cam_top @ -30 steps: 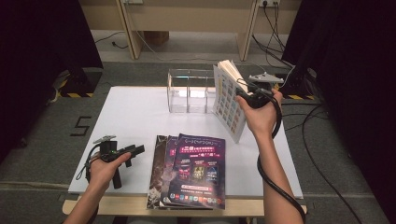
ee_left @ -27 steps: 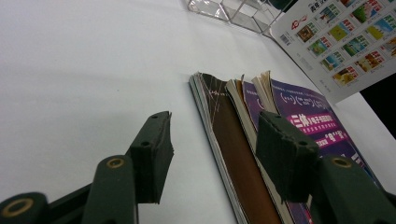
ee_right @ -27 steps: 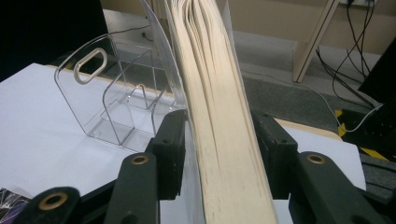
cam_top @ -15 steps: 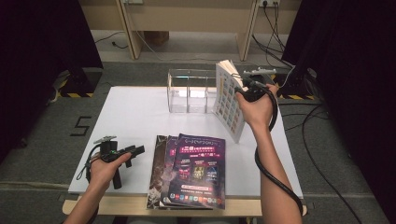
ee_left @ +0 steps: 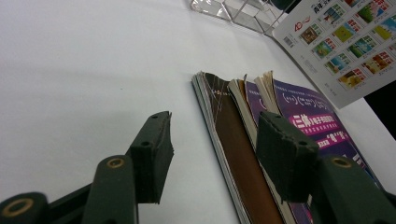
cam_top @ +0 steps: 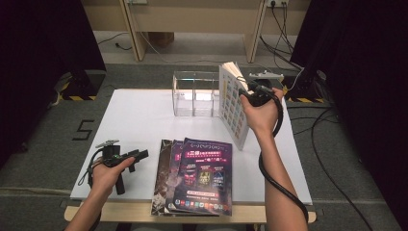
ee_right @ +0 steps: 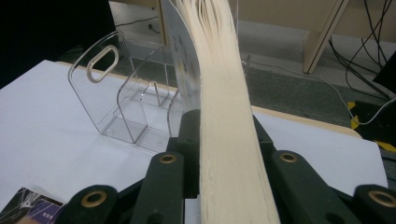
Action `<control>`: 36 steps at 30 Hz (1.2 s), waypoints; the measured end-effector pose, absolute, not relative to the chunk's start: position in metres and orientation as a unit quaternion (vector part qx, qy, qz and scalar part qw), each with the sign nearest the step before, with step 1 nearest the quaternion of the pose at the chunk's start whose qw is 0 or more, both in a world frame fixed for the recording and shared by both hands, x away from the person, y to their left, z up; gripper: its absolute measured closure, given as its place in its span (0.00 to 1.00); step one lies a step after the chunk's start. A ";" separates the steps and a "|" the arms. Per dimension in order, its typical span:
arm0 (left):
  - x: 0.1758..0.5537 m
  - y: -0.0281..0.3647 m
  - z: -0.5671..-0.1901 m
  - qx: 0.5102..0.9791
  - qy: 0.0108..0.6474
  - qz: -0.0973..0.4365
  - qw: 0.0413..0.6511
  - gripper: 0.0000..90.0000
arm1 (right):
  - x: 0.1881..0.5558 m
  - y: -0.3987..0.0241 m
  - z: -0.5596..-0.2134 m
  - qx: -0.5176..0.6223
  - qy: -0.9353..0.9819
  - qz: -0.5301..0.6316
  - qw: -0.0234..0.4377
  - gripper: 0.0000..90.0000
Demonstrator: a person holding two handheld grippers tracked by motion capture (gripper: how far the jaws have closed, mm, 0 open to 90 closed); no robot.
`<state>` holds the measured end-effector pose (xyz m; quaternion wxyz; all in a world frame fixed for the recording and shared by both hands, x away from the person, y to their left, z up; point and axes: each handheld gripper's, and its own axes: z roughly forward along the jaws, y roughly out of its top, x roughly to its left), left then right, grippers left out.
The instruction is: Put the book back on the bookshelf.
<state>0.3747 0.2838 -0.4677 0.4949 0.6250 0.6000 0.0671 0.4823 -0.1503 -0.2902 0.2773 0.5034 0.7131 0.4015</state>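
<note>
1. Right gripper (cam_top: 246, 92): its jaws have just been closing and now pinch the magazine (cam_top: 233, 103) on edge, held upright just right of the clear rack (cam_top: 195, 94).
2. Left gripper (cam_top: 137, 155): spread, nothing between the jaws, resting beside the stack (cam_top: 198, 175).
3. Handling: we would keep the spine vertical and line it up with a rack slot before lowering.
4. Room: open table (cam_top: 139, 115) lies left of the rack; the table edge runs close on the right.
</note>
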 end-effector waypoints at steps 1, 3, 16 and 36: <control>0.375 0.284 -0.467 0.625 0.600 0.067 0.496 0.50 | 0.482 -0.150 -0.290 0.504 0.713 0.402 0.278 0.82; 0.374 0.284 -0.467 0.624 0.599 0.066 0.497 0.50 | 0.483 -0.149 -0.288 0.507 0.709 0.404 0.278 0.82; 0.375 0.285 -0.467 0.624 0.600 0.067 0.497 0.50 | 0.493 -0.140 -0.285 0.518 0.687 0.421 0.289 0.83; 0.376 0.287 -0.468 0.621 0.602 0.067 0.497 0.50 | 0.527 -0.125 -0.280 0.527 0.655 0.431 0.327 0.82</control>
